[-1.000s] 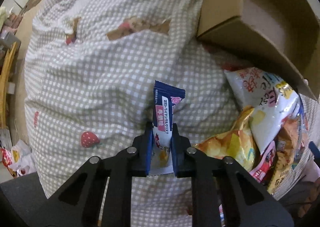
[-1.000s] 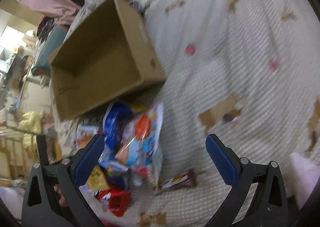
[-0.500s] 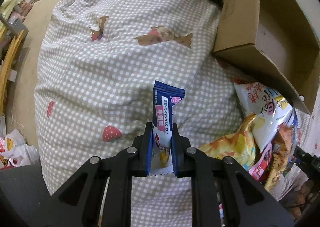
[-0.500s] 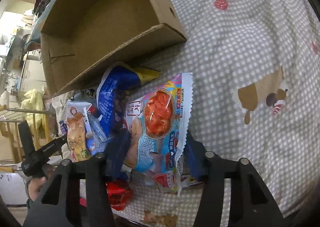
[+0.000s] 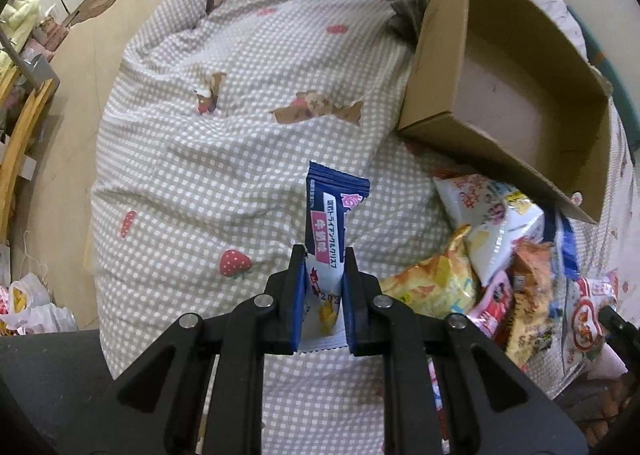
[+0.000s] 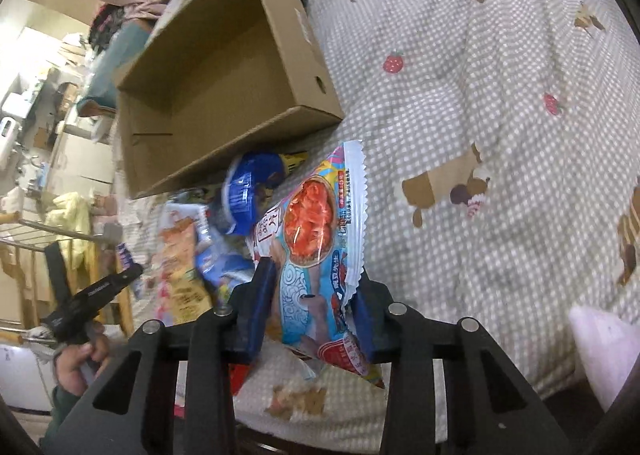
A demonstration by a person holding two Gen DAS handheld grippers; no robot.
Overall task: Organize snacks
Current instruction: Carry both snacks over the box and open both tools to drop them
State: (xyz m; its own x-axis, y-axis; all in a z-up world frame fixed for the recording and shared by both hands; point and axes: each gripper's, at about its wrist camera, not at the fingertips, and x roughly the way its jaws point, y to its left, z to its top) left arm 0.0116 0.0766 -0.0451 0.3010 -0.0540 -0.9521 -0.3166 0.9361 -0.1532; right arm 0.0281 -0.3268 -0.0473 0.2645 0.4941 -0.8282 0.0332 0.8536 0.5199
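My left gripper is shut on a slim blue and white snack bar and holds it upright above the checked bedspread. My right gripper is shut on a colourful snack bag with a red food picture, lifted over the pile. An open, empty cardboard box lies at the right in the left wrist view and at the upper left in the right wrist view. A pile of snack packets lies just in front of the box, also in the right wrist view.
The bedspread has strawberry and bear prints. The bed edge drops to the floor on the left. A wooden rack and plastic bags stand on the floor. The left gripper's handle and hand show at the lower left of the right wrist view.
My right gripper closed on the colourful bag and lifted it from the pile. My left gripper rose and drew back with the bar, so more of the bed and box shows.
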